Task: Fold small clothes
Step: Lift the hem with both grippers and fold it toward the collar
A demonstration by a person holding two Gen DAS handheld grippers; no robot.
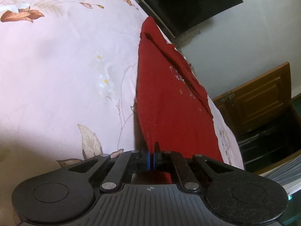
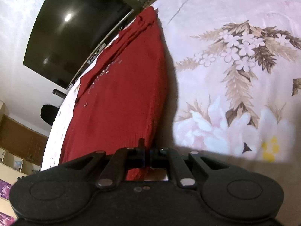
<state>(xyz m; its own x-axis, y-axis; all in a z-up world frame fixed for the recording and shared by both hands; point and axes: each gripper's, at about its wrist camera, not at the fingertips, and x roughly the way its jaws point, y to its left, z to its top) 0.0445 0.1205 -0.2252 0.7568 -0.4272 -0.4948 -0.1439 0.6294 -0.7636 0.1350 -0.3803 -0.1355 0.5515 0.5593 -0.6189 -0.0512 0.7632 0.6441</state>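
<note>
- Red knit garment (image 1: 169, 101) lies stretched across a pale pink floral bedsheet (image 1: 62, 71), running away from both cameras toward the far edge of the bed, where it narrows to a point.
- Left gripper (image 1: 151, 151) has its jaws drawn together on the near hem of the garment; red cloth shows pinched between the blue-edged pads and again through the gap in the frame below them.
- Seen from the left wrist, the near corner of the knit rises off the sheet toward the pads, casting a dark shadow on the fabric just to its left.
- Right gripper (image 2: 147, 148) is likewise closed tight, with the red knit's edge caught between its black fingers and more red visible beneath the linkage.
- From the right wrist, the garment (image 2: 122, 98) spreads to the left of the gripper, its right edge lifted and throwing a shadow onto the bedsheet (image 2: 235, 60), printed there with brown leaves and white blossoms.
- Small silvery sequins dot the upper layer of the knit near a long fold that runs diagonally along its far side.
- Large dark television screen (image 2: 75, 32) hangs on the white wall beyond the bed.
- Brown wooden cabinet (image 1: 263, 98) stands against that wall, showing at the right of the left-wrist view.
</note>
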